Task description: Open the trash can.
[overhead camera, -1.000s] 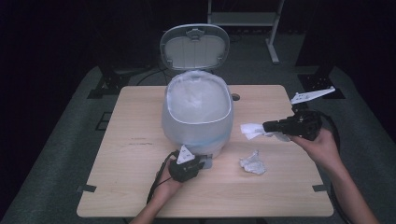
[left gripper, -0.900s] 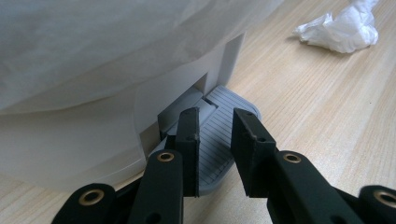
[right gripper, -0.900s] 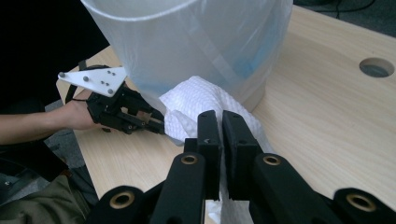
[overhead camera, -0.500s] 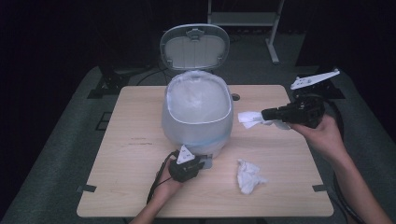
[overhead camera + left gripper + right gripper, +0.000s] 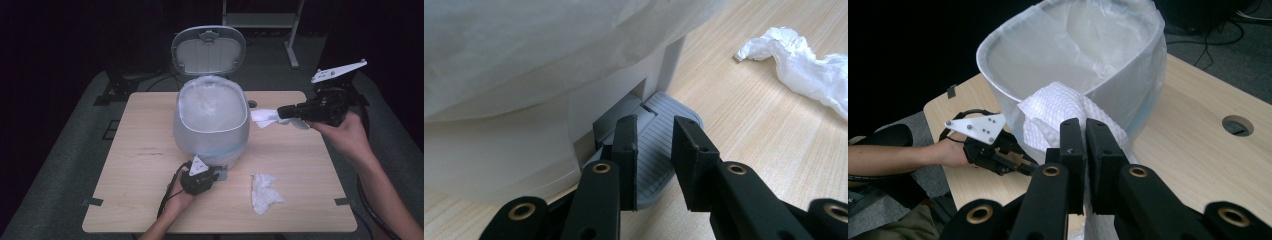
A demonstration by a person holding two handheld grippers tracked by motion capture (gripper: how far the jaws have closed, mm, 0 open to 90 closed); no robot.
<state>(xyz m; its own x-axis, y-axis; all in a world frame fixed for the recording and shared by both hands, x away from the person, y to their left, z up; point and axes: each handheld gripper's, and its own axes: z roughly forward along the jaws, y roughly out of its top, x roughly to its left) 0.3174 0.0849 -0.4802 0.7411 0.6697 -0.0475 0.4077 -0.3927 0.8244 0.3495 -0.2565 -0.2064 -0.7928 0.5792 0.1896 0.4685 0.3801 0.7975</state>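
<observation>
A white pedal bin [image 5: 212,135] lined with a plastic bag stands mid-table, its lid [image 5: 208,50] swung up. My left gripper [image 5: 220,174] lies low at the bin's front; its jaws [image 5: 654,125] are nearly together and empty, resting on the grey ribbed pedal [image 5: 659,155]. My right gripper [image 5: 280,112] hovers just right of the bin's rim, shut on a crumpled white paper towel [image 5: 262,118]. In the right gripper view the towel [image 5: 1053,112] sticks out past the closed tips [image 5: 1084,125], in front of the bin wall [image 5: 1128,75].
A second crumpled tissue [image 5: 264,191] lies on the wooden table [image 5: 145,130] near its front edge, right of my left hand. A small round hole [image 5: 251,104] sits in the tabletop behind the bin. Dark floor surrounds the table.
My right gripper has risen with the paper towel and drawn closer to the bin's rim. The left gripper has stayed on the pedal, and the lid has stayed up.
</observation>
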